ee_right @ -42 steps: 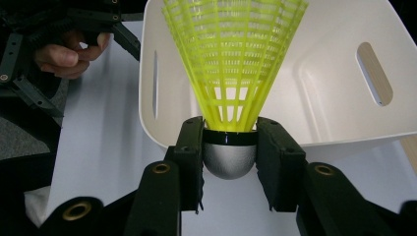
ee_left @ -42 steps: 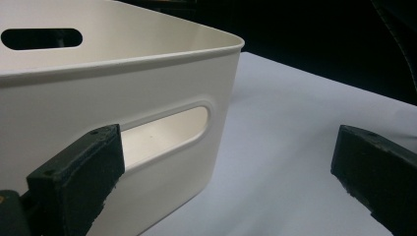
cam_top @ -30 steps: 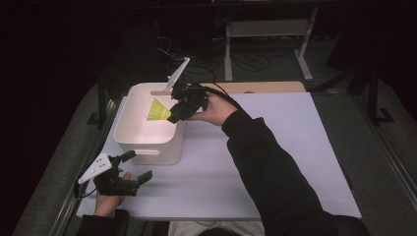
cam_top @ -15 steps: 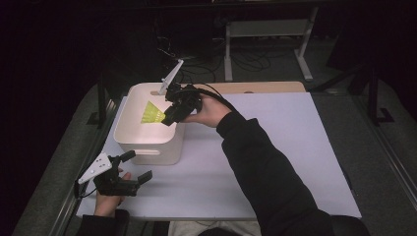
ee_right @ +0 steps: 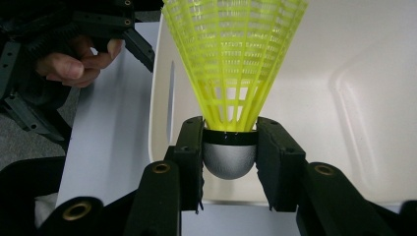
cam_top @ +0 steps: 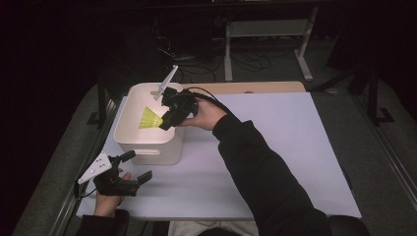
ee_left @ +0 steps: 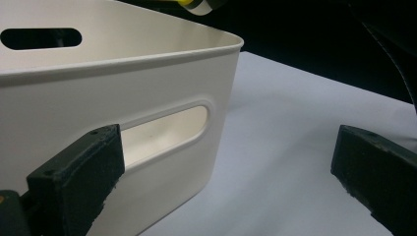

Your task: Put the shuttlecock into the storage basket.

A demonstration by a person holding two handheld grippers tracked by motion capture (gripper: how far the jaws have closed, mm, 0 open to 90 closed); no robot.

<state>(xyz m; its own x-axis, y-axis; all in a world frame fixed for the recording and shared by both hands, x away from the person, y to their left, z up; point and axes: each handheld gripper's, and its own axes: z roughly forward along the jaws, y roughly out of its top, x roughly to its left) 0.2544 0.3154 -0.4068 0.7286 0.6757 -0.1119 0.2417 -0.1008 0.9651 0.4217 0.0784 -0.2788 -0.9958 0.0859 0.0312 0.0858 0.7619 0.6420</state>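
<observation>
The left gripper (cam_top: 132, 168) rests on the white table surface (cam_top: 295, 147) just in front of the white rectangular plastic bin (cam_top: 147, 145), its jaws standing apart and empty beside the bin's handle slot. Over the bin's open top, the right gripper (ee_right: 230, 147) is clamped on the grey rounded base of the yellow plastic-skirted shuttlecock (ee_right: 231, 64), whose skirt points into the bin.

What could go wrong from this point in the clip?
The right tool pinches the yellow shuttlecock only at its rounded grey cap, so it might slip or twist out. It hangs close to the white bin near wall, so a release might clip the rim. The left tool, open beside the bin, isn't steadying it.
</observation>
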